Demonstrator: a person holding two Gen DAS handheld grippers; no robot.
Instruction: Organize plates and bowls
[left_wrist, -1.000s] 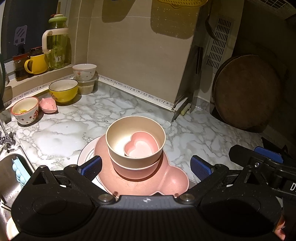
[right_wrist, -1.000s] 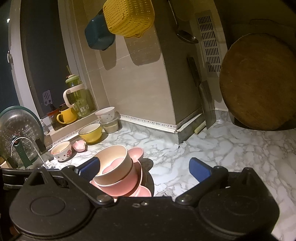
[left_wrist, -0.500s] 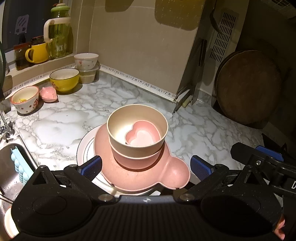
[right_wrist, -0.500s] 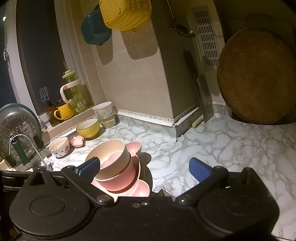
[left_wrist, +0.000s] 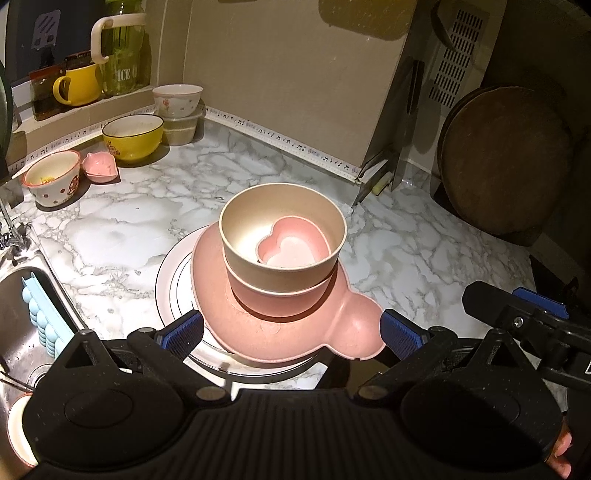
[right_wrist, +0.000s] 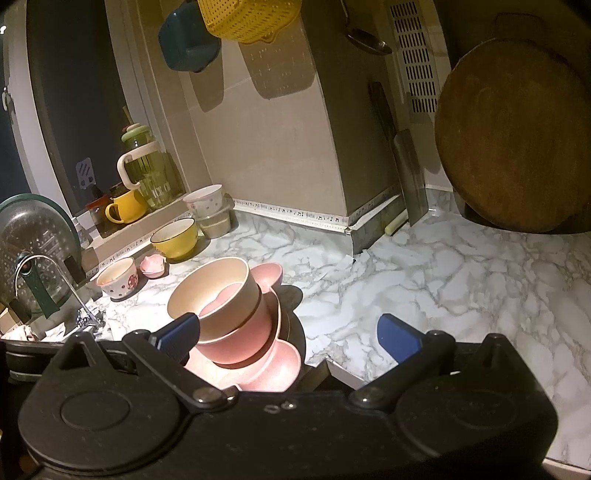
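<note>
Stack: we see the cream bowl (left_wrist: 282, 236) nested in a pink bowl (left_wrist: 277, 299) on the plates (left_wrist: 258, 332), mid-worktop (left_wrist: 110, 236), at 12 o'clock from the left gripper (left_wrist: 291, 330).
Fingers: both pairs wide, empty; right gripper (right_wrist: 288, 332) too.
Risk: we judge a lopsided lift tips the off-centre bowls.

Marble counter (right_wrist: 424, 280), beige tiled wall (right_wrist: 273, 147), dark window (right_wrist: 74, 110), steel sink (left_wrist: 22, 317), warm dim light.

Marble counter (left_wrist: 110, 243) by a sink (left_wrist: 22, 325)

Yellow mug (left_wrist: 79, 86) and pitcher (left_wrist: 123, 55) on ledge; round wooden board (right_wrist: 513, 136) leans against wall.
</note>
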